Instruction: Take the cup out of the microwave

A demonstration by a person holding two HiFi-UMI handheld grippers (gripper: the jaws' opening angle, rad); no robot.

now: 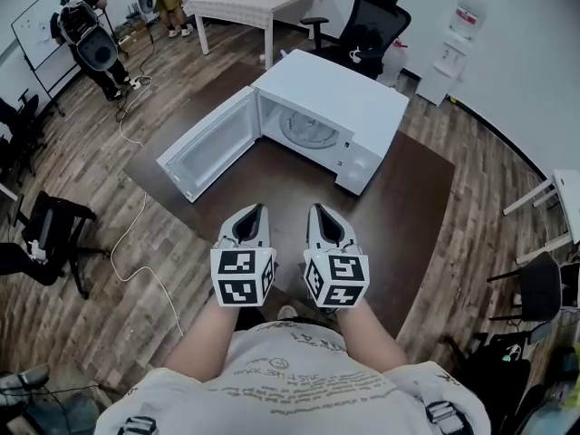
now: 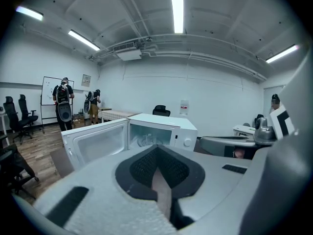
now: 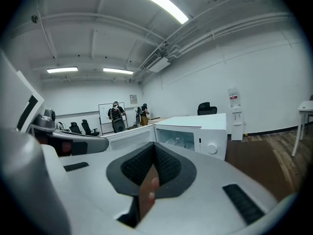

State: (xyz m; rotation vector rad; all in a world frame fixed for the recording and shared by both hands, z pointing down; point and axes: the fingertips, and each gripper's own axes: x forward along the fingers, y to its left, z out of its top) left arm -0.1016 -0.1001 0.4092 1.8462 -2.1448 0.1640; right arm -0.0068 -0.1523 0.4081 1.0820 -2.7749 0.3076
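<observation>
The white microwave (image 1: pixel 349 107) stands on a dark brown table (image 1: pixel 417 198) with its door (image 1: pixel 207 145) swung wide to the left. Inside the cavity a clear glass cup (image 2: pixel 144 140) shows faintly on the turntable (image 1: pixel 308 132); the right gripper view also catches the cup (image 3: pixel 177 142). My left gripper (image 1: pixel 256 209) and right gripper (image 1: pixel 315 209) hover side by side near the table's front edge, well short of the microwave. Both are shut with nothing between the jaws. The left gripper (image 2: pixel 157 149) and the right gripper (image 3: pixel 154 146) point toward the open cavity.
A black office chair (image 1: pixel 372 21) and a white table (image 1: pixel 249 3) stand behind the microwave. A water dispenser (image 1: pixel 453 48) is at the back right. People (image 1: pixel 86 34) stand by a whiteboard at the far left. A cable (image 1: pixel 136 216) runs across the wood floor.
</observation>
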